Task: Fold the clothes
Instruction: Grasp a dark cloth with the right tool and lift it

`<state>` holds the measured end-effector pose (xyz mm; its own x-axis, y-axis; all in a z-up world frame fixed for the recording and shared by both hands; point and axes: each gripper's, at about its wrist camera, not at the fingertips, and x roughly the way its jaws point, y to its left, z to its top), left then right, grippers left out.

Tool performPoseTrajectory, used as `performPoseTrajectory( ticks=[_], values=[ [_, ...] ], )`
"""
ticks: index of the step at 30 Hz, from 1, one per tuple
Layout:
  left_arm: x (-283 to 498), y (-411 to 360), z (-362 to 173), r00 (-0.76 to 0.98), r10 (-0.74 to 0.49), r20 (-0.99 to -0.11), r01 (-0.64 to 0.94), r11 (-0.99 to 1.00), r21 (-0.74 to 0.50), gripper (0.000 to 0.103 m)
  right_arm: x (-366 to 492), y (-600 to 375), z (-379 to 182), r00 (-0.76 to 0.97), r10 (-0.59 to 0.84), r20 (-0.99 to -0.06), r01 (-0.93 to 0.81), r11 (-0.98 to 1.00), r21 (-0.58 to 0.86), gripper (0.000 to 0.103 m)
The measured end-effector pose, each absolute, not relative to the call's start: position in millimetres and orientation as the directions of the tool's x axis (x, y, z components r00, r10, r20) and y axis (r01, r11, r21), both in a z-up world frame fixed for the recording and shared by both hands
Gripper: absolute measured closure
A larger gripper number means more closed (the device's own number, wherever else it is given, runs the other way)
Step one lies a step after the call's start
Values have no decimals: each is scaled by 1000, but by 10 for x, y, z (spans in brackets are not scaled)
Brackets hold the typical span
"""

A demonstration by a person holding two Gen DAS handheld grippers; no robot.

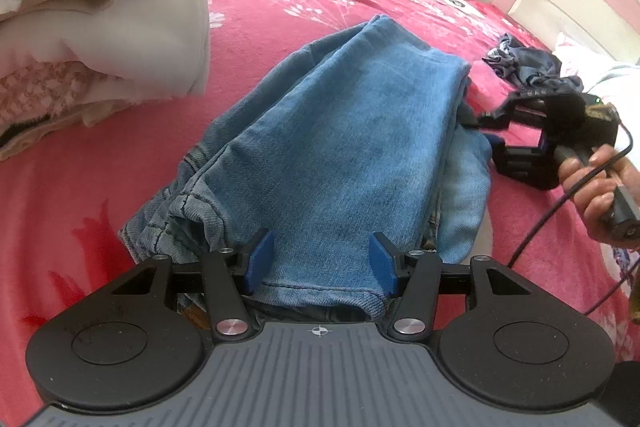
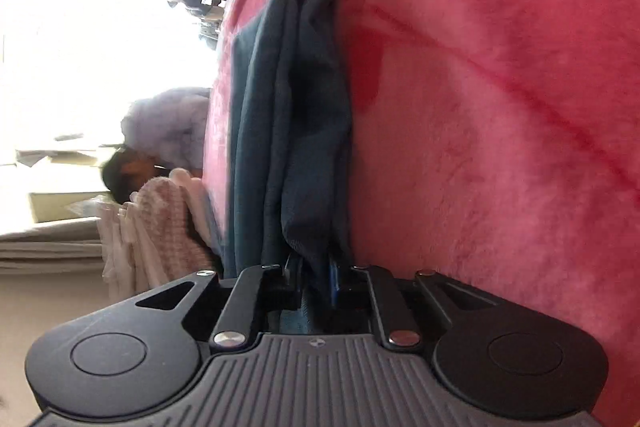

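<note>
Jeans (image 1: 340,147) lie folded mid-bed (image 1: 120,167); your left tongs (image 1: 322,263) sit released astride the near hem, right tongs (image 2: 314,277) clenched on the right-hand layers, so pulling there may drag the stack apart.

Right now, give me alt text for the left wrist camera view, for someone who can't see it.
Folded blue jeans lie on a pink floral bedspread, their near hem between the left gripper and its blue pads. At right, a hand holds the right gripper at the jeans' side edge. Pale folded clothes are stacked at upper left.
</note>
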<state>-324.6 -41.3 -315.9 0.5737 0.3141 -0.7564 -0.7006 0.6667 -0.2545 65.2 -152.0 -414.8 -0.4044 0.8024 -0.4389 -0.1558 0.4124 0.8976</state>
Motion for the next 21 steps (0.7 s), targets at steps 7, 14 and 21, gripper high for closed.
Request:
performPoseTrajectory(
  ticks=[7,14,21],
  values=[
    [-3230,-417,-3152,567,319,-759,-705,665,-247,49,562,-1639,-3447,-271,795,-542,-454,391,801,66],
    [-3244,-423,-3150,566,322,-759,-707,663,-246,49,56,-1312,-3342,-203,661,-722,-735,385,559,85],
    [-3251,-420,-3153,566,321,-759,-708,661,-249,49,483,-1672,-4203,-444,851,-279,116,364,924,97]
  ],
)
